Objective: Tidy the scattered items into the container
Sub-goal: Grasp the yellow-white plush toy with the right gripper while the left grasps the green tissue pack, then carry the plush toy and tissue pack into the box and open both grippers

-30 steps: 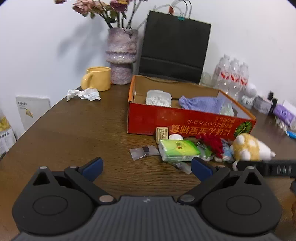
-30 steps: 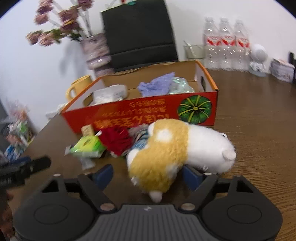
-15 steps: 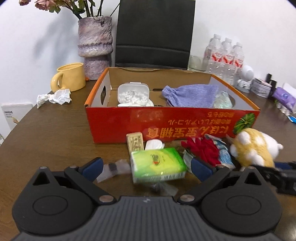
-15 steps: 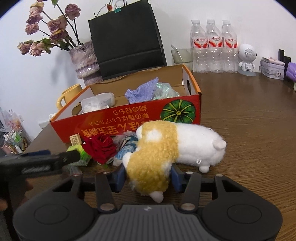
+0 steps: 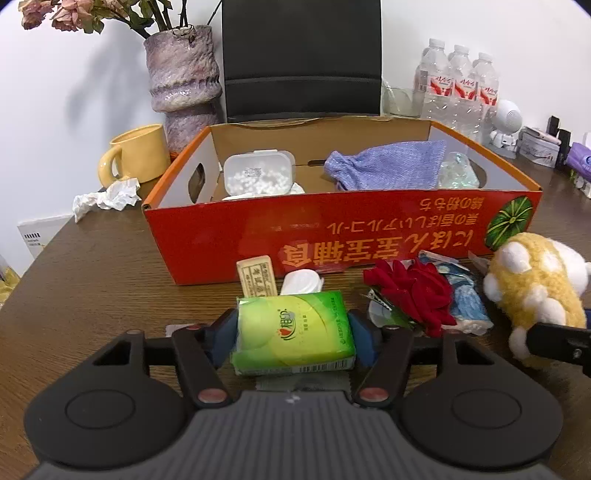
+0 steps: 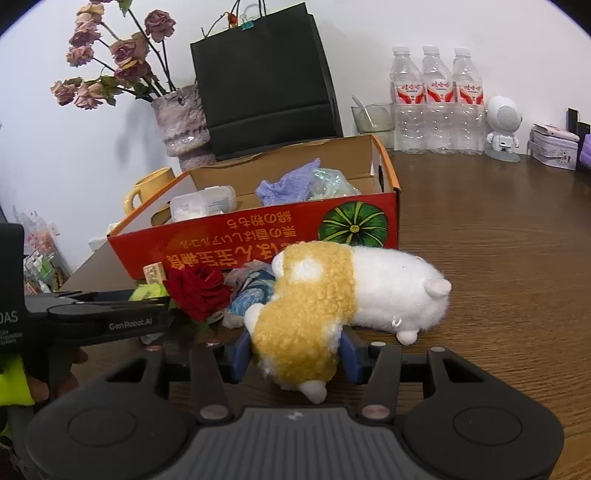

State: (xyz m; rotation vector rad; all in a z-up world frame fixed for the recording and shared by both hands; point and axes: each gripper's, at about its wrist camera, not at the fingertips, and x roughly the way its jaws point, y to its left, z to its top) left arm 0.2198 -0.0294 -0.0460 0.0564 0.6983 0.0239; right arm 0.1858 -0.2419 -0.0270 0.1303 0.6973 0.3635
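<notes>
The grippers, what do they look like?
Both match: the left gripper and right gripper have black linkage arms, copper pivot pins, round black discs, a ribbed grey base and blue pads. White GenRobot.AI lettering marks the left one's side. A yellow-green sleeve shows.

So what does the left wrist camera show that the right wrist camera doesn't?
Only the left wrist view: the left gripper with its jaws, which have just been closing, pressed on the green tissue pack, and crumpled white paper beside the yellow mug.

Only the right wrist view: the right gripper shut on the plush toy, and the black bag's handles.

Both: the red cardboard box, red fabric rose, water bottles and vase.
</notes>
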